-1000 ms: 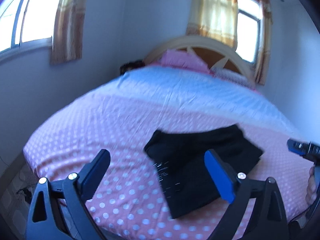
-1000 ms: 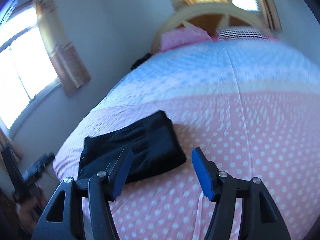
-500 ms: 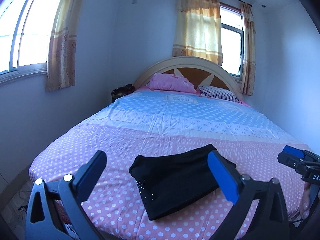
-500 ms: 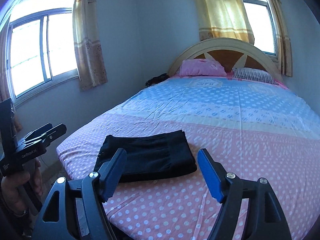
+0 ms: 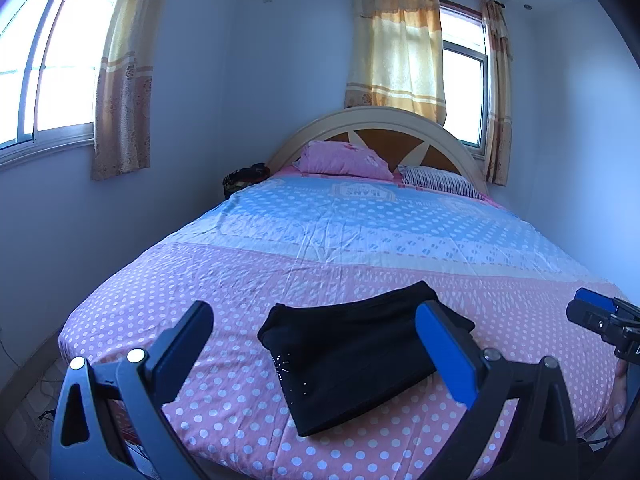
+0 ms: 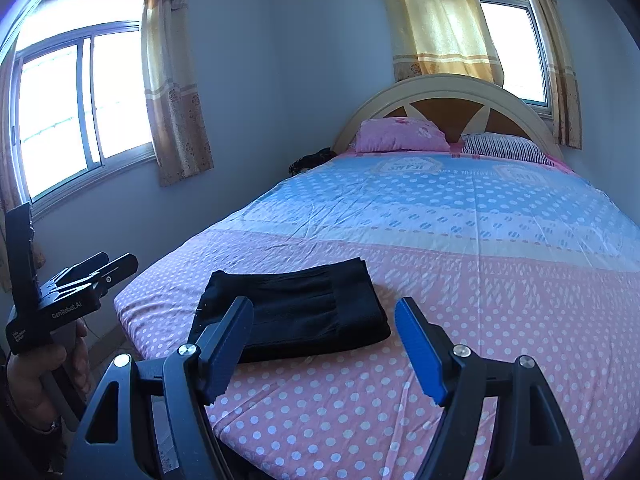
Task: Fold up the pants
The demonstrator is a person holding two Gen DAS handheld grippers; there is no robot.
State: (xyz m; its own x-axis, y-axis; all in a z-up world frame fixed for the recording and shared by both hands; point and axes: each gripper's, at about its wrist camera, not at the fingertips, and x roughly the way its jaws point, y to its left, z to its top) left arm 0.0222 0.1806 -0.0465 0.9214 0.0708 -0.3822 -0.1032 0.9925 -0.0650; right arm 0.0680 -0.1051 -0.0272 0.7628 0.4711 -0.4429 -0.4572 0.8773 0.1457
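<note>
Lower centre of both views, on pink dotted bedspread (image 5: 248, 296): folded black pants (image 5: 352, 344) lay flat | long axis left-right | left gripper (image 5: 316, 354) spread, empty, squarely facing | right gripper (image 6: 324, 350) spread, empty, pants left of centre | task looked done.

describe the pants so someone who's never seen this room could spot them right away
Start at the bed with the arched headboard. On the pink polka-dot end, farthest from the pillows, lie the pants, folded flat. They are the only black thing on the pink and blue cover.
</note>
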